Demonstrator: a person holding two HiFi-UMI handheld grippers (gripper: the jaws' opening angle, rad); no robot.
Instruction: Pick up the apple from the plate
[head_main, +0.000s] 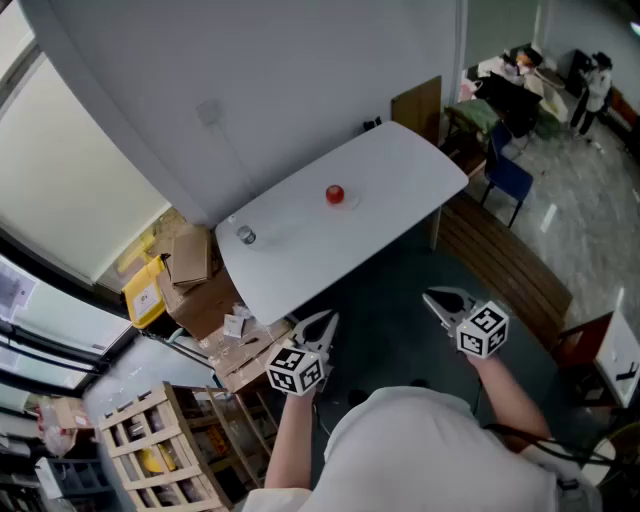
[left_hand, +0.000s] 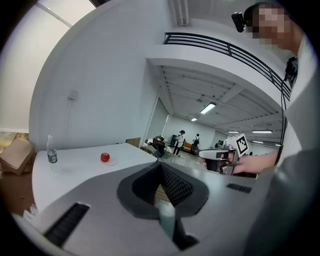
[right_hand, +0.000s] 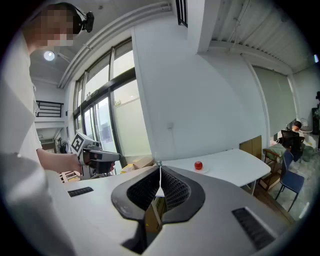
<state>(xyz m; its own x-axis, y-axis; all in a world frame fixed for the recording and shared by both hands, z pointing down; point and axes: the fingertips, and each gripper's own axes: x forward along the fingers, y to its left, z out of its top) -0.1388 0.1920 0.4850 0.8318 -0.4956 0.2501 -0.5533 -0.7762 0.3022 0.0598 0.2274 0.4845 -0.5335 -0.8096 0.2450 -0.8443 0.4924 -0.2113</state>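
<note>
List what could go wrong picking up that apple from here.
Both the left gripper and right gripper are shut and short of the table; arriving shut, one could knock the apple off its plate. The round apple may roll. A wide left sweep could tip the bottle.

Noted a white table (head_main: 400, 170); found a water bottle (head_main: 245, 235) upright near its left end, cardboard boxes (head_main: 190, 258) piled just beside that end, a blue chair (head_main: 507, 177) past the opposite end.

No word or number can be read — the marker cubes (head_main: 296, 370) (head_main: 483, 331) carry only black-and-white square patterns; the bottle (left_hand: 51, 151) has a label — too small to make out.
</note>
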